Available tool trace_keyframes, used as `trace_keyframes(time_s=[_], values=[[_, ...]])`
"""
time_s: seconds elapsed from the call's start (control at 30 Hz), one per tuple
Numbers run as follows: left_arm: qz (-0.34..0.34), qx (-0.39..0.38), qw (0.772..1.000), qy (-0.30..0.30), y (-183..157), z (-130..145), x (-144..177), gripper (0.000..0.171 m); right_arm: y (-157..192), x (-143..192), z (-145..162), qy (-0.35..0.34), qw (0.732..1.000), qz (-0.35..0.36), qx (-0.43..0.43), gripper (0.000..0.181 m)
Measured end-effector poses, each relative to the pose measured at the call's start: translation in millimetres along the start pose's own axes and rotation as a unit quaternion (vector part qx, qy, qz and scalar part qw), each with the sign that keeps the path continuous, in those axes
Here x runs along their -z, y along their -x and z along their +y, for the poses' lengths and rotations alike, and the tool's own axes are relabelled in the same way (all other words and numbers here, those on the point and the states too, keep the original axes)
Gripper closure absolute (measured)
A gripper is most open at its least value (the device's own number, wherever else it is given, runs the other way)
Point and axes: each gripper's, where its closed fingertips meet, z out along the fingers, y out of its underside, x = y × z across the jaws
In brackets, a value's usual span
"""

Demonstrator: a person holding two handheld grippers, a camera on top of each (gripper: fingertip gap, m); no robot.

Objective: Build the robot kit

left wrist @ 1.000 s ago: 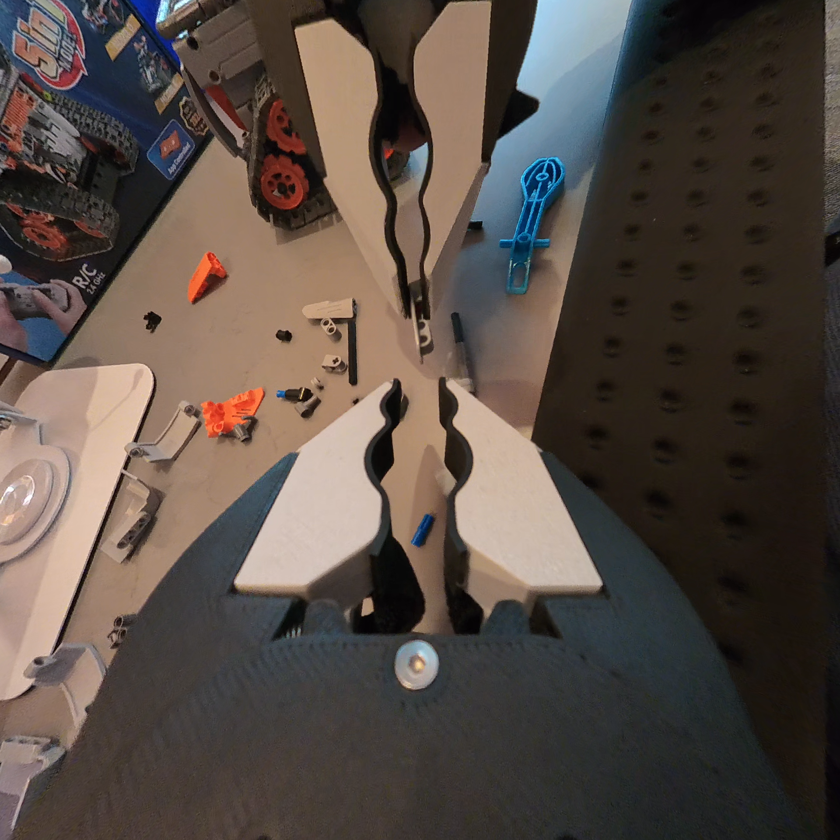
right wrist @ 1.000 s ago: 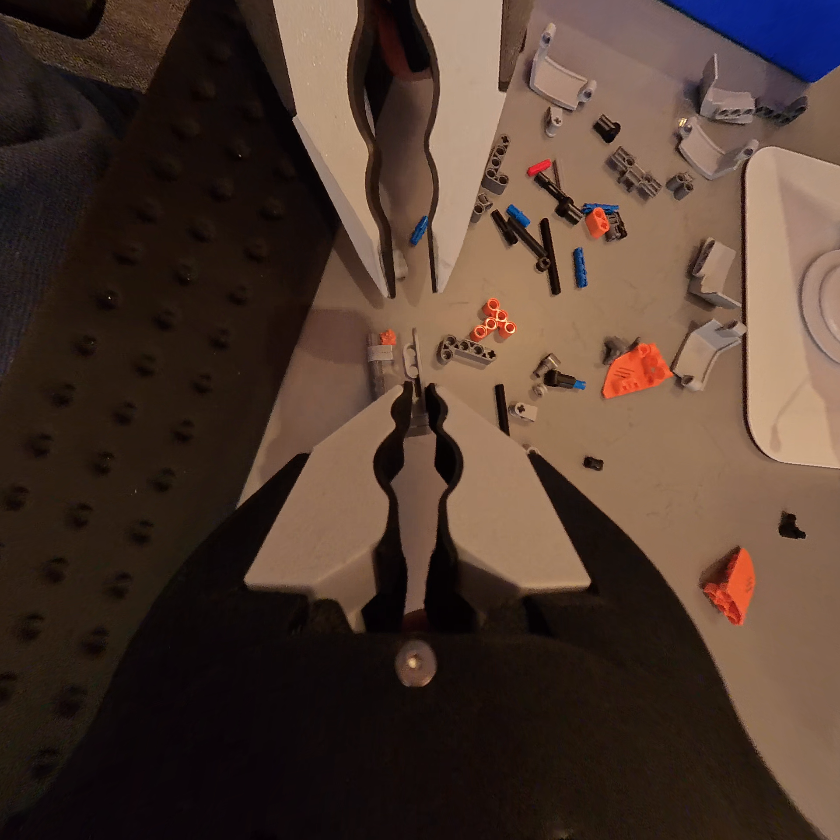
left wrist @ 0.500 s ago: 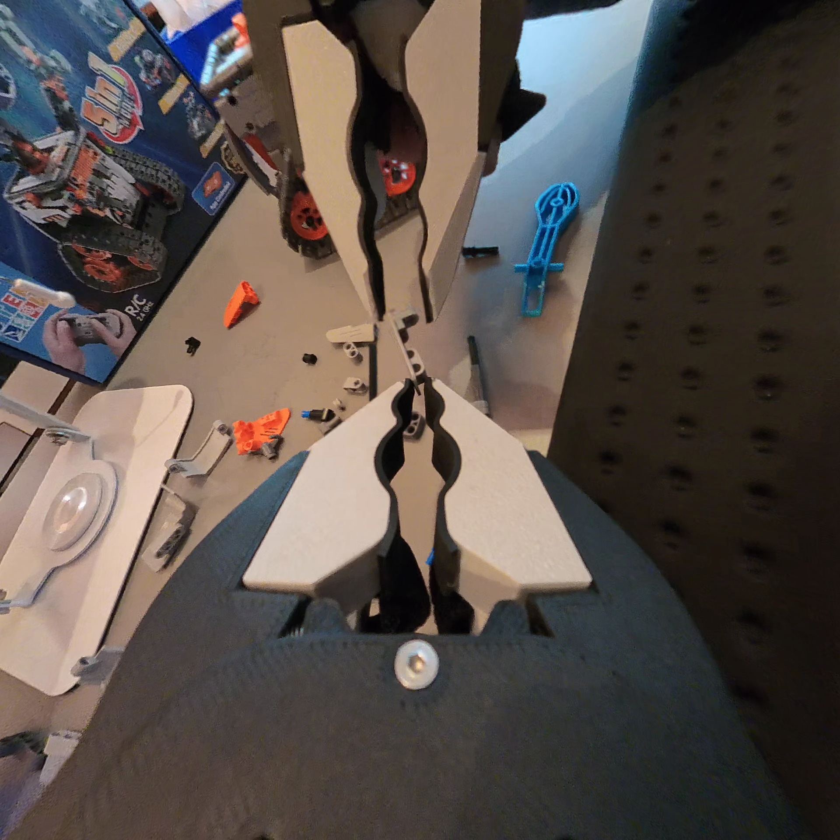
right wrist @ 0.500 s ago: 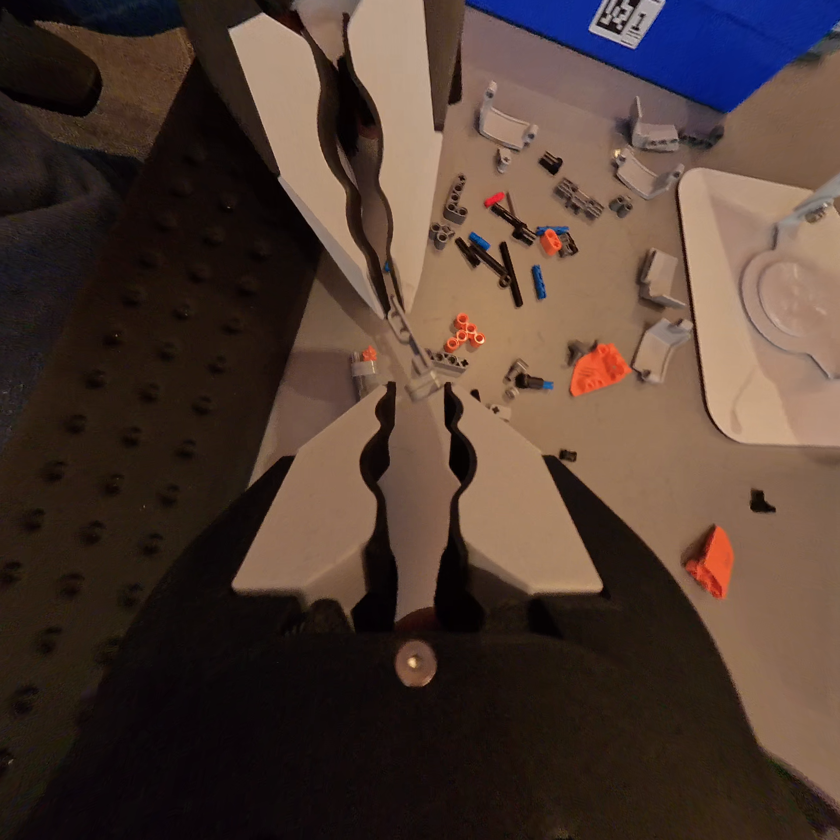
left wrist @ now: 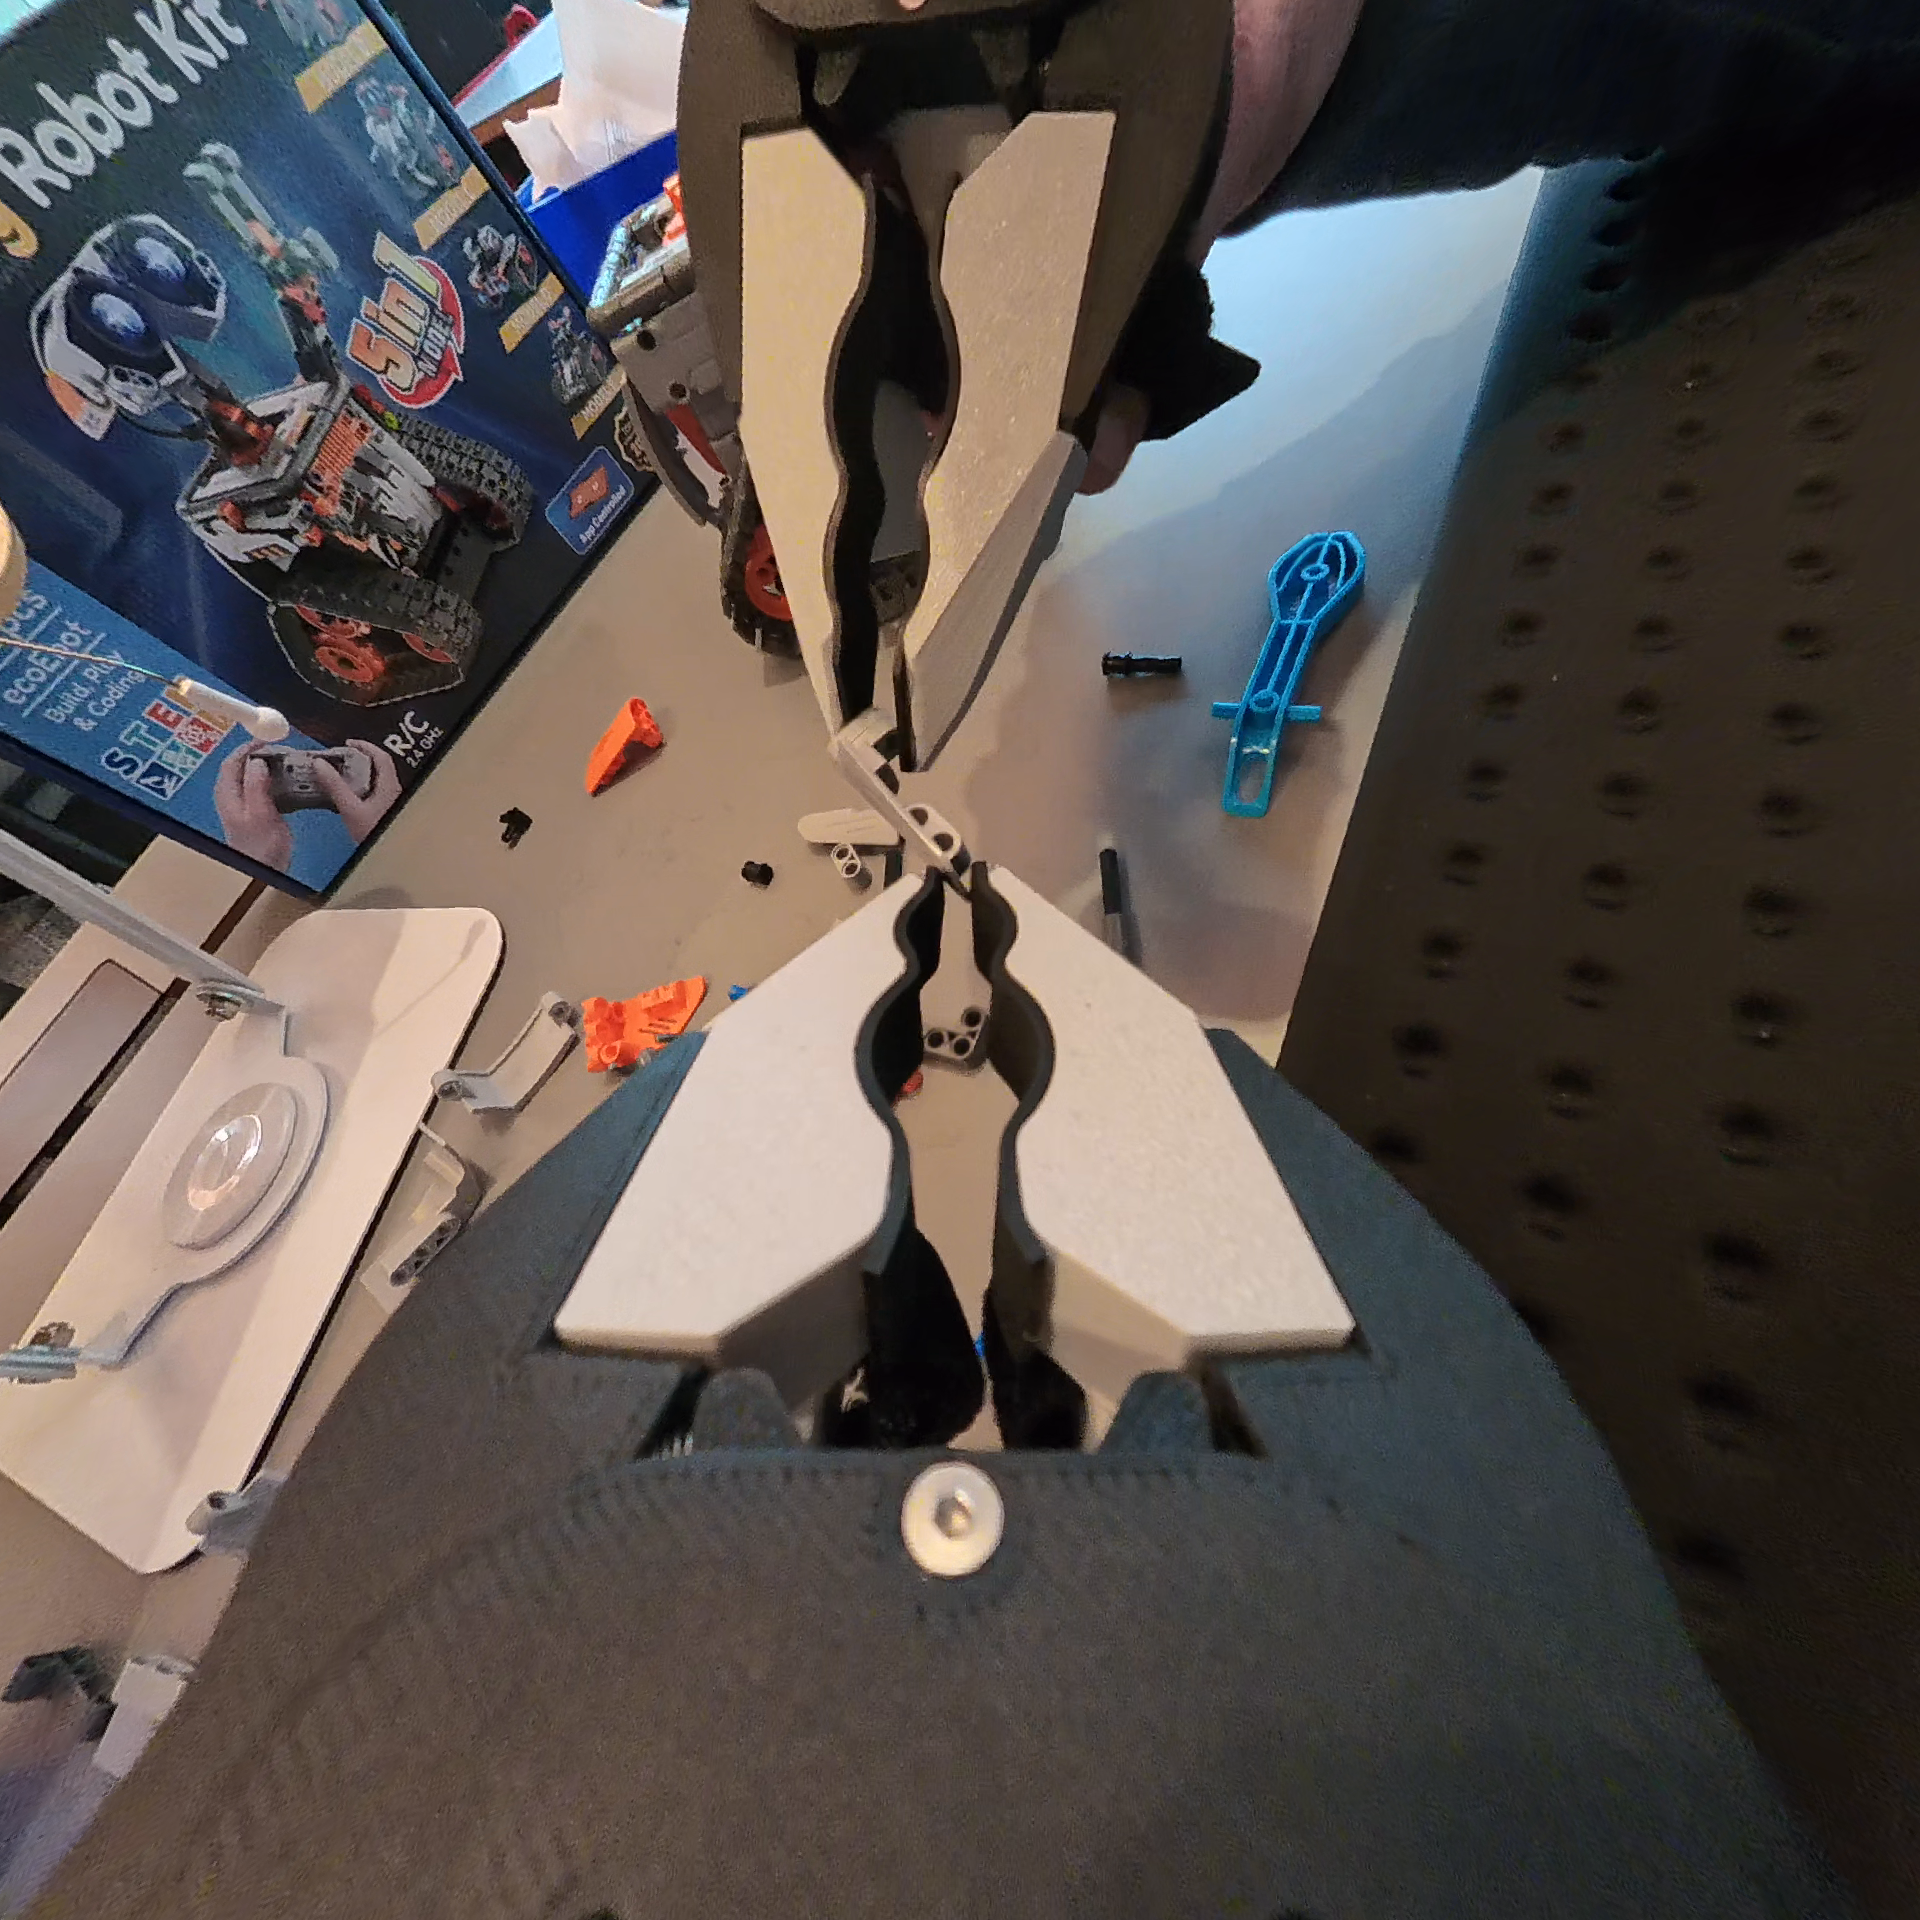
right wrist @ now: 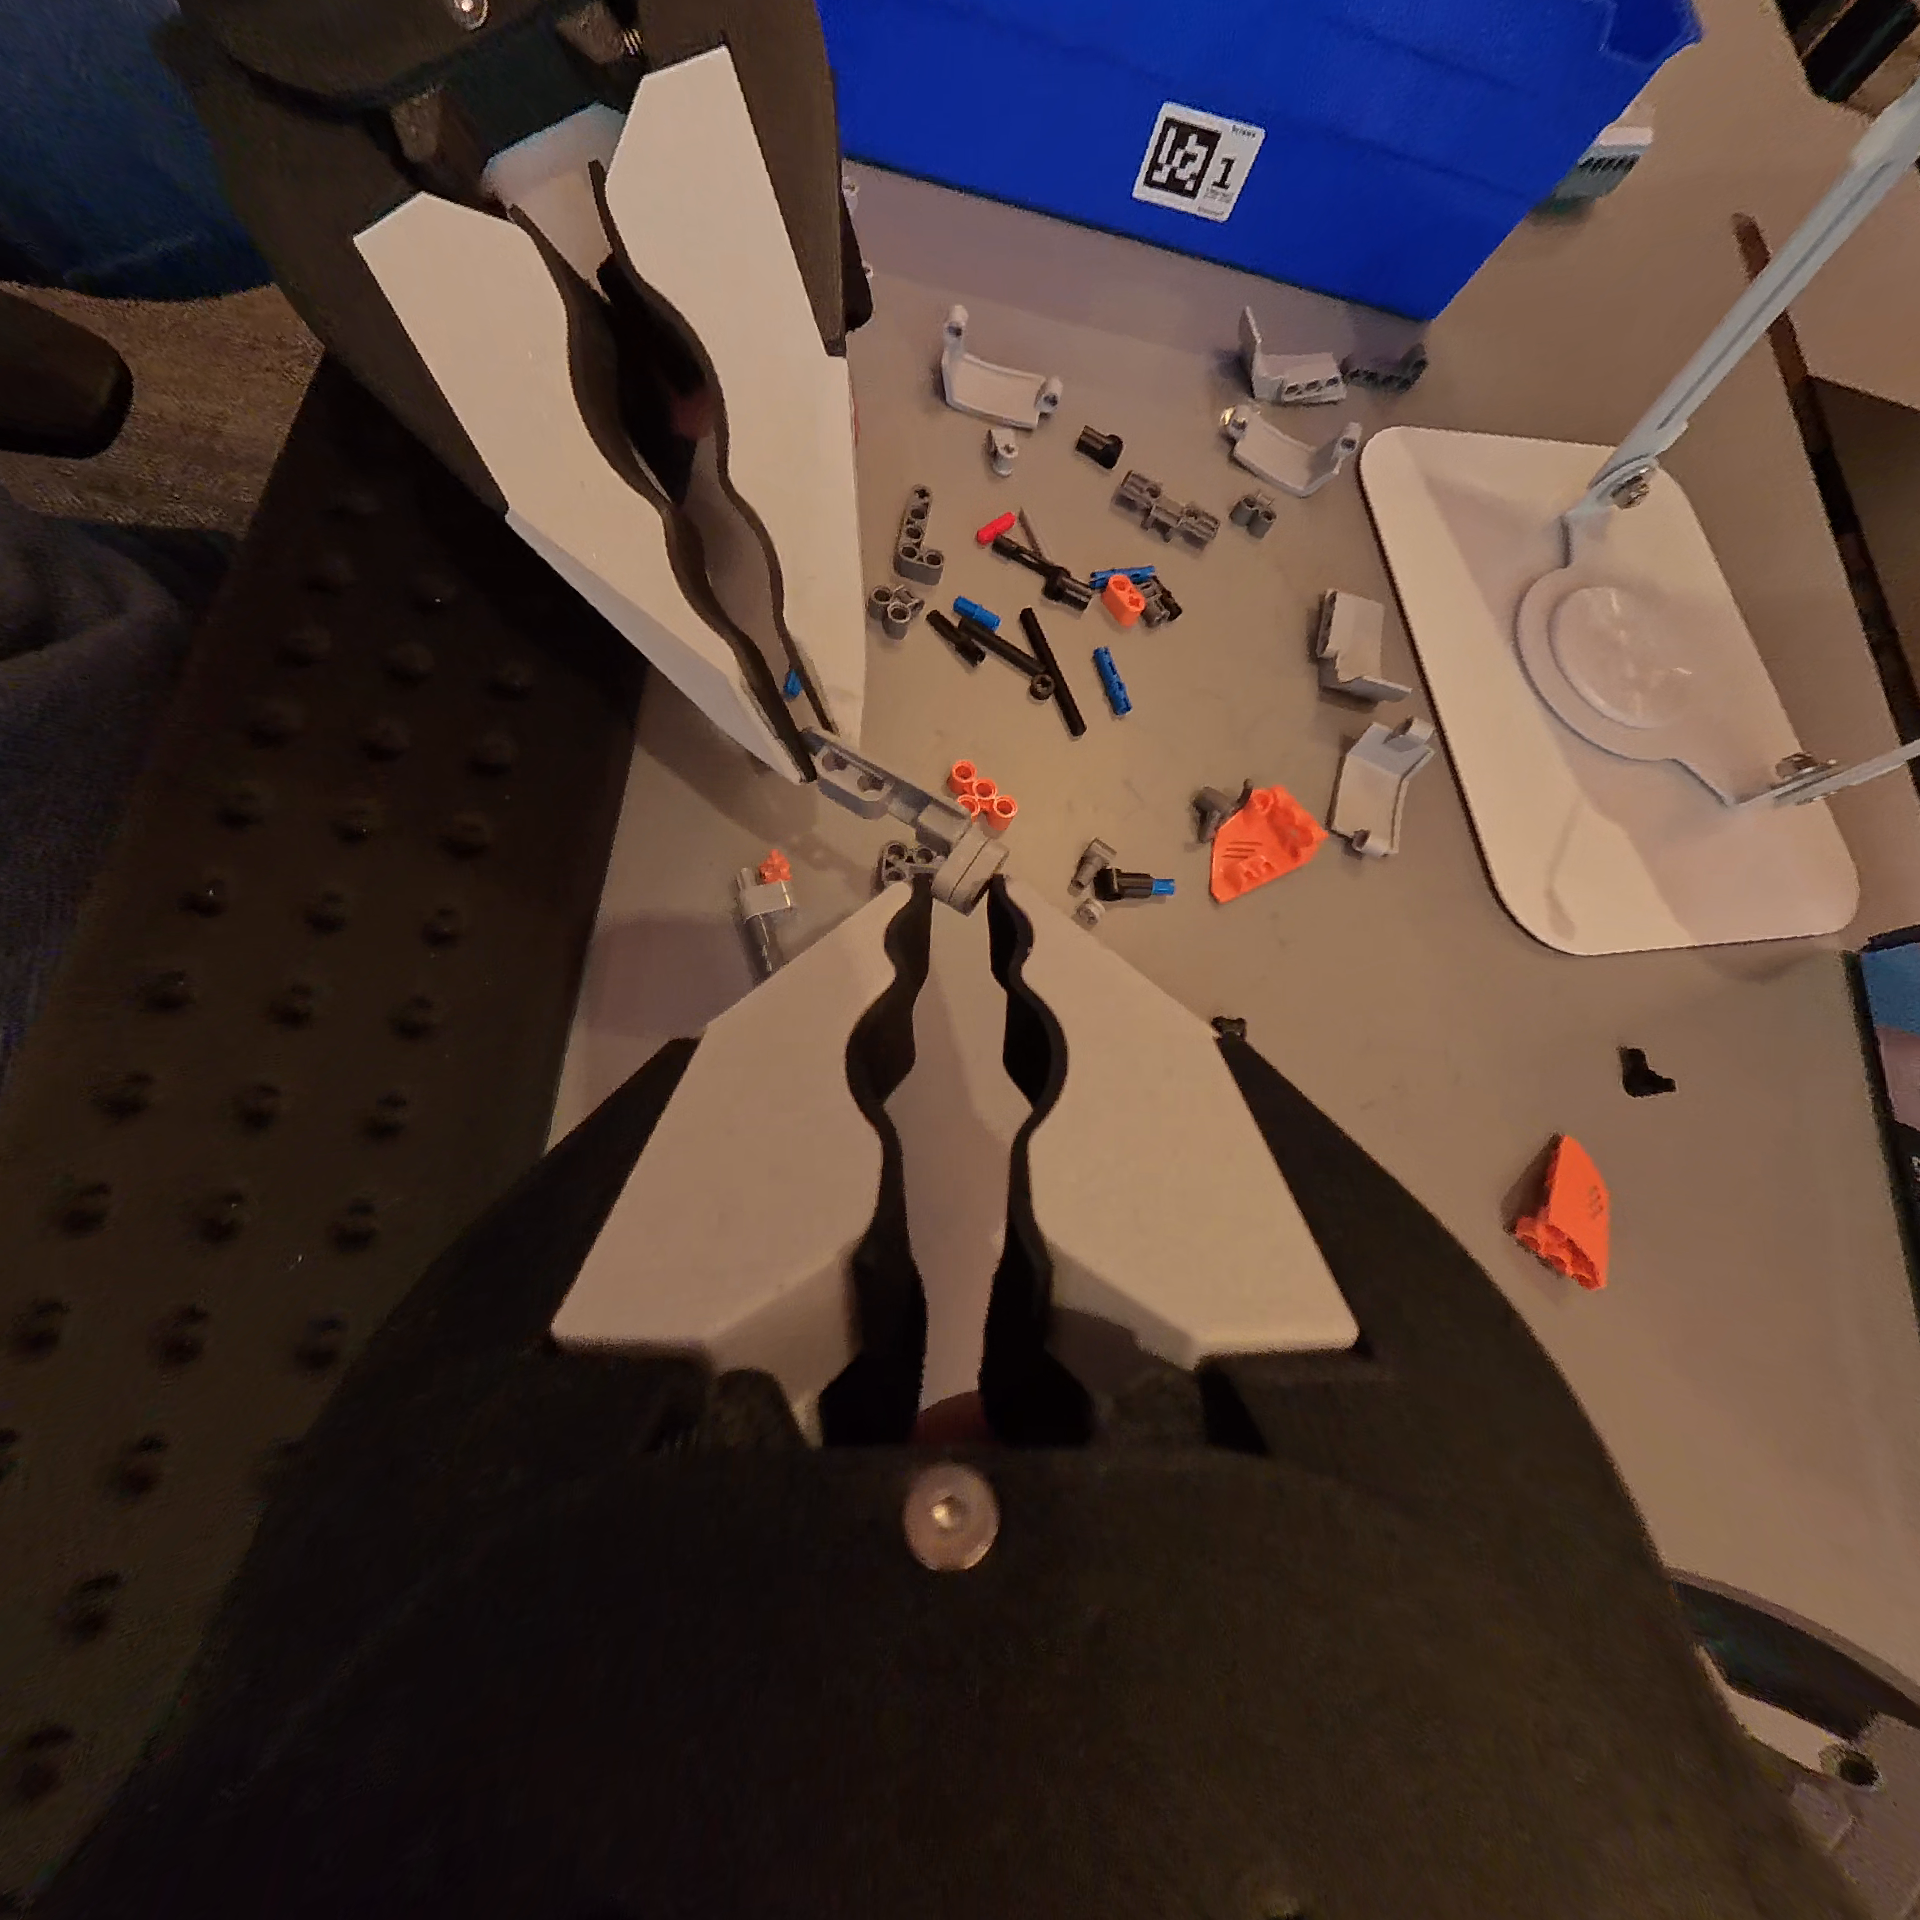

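Note:
A grey beam with holes [left wrist: 932, 828] hangs in the air between both grippers, above the grey table [left wrist: 644, 852]. My left gripper [left wrist: 951, 885] is shut on one end. That end, with three holes, shows between its fingers. My right gripper [left wrist: 883, 750] comes in from above and pinches the other end. In the right wrist view, my right gripper [right wrist: 951, 883] is shut on the beam's rounded end [right wrist: 968, 868]. There the left gripper [right wrist: 808, 750] reaches in from the upper left and holds the holed part [right wrist: 864, 781].
Loose grey, black, blue and orange parts [right wrist: 1039, 623] lie on the table. A blue bin [right wrist: 1247, 135], a white base plate with a lens [right wrist: 1621, 665], a robot kit box [left wrist: 260, 416], a tracked vehicle [left wrist: 758, 571] and a blue tool [left wrist: 1288, 665] surround them. A dark studded mat [left wrist: 1610, 935] runs alongside. The grippers are tip to tip, or close to it.
My left gripper, open a second ago, moved onto the beam held by my right gripper and shut on it. Both grippers have risen from the table with the beam between them.

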Motion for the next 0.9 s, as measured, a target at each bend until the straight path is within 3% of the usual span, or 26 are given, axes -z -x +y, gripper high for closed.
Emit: trace_keyframes(time_s=[0.9], values=[[-0.034,-0.004,0.999,-0.034,9,-11,1,0.16,-17,3,-11,-0.054,0.997,0.051,0.003,0.176]])
